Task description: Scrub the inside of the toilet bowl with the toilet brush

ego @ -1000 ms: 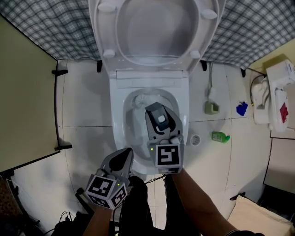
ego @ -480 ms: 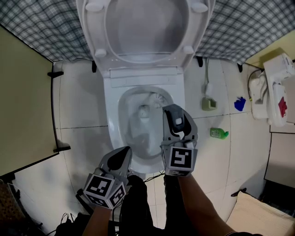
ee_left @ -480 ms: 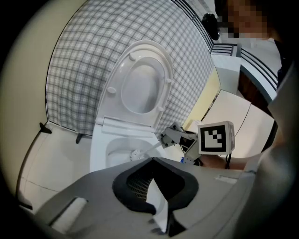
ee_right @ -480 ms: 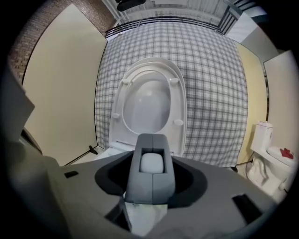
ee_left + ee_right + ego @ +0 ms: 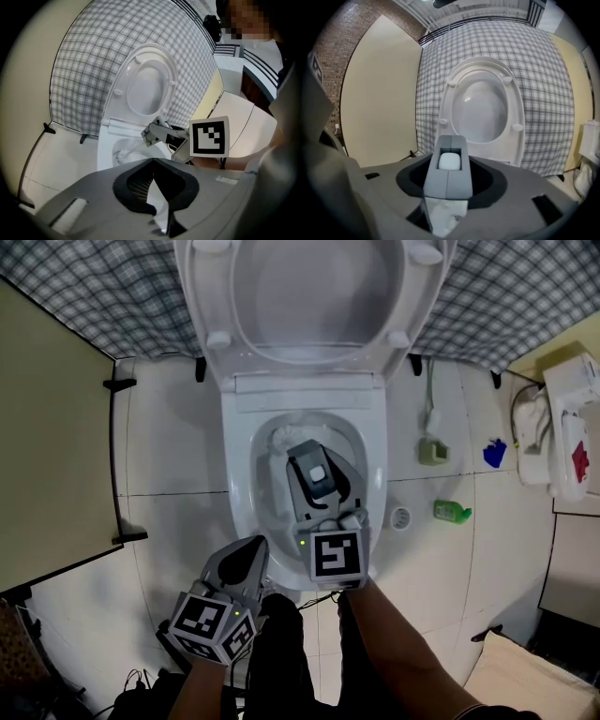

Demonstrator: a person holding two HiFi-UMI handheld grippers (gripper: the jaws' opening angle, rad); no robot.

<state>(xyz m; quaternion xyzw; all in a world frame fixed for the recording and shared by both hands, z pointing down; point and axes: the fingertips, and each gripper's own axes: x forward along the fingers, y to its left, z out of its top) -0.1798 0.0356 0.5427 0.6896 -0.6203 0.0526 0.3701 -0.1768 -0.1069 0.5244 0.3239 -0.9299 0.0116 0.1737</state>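
The right tongs [image 5: 311, 463] are clamped on the handle end of the toilet brush [image 5: 283, 439]. Its bristle head sits inside the toilet bowl [image 5: 240, 486], at frame centre. It is likely light, stiff plastic, slick when wet, and best gripped high on the handle. The left tongs [image 5: 250, 555], at lower left, are closed and empty.

White tile floor [image 5: 169, 456] — checked cloth wall [image 5: 94, 287], beige panel [image 5: 47, 437].

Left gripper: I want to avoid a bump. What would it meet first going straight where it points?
Probably the toilet bowl's front rim, just ahead of the left gripper. Nothing shows between them, though depth is unclear.
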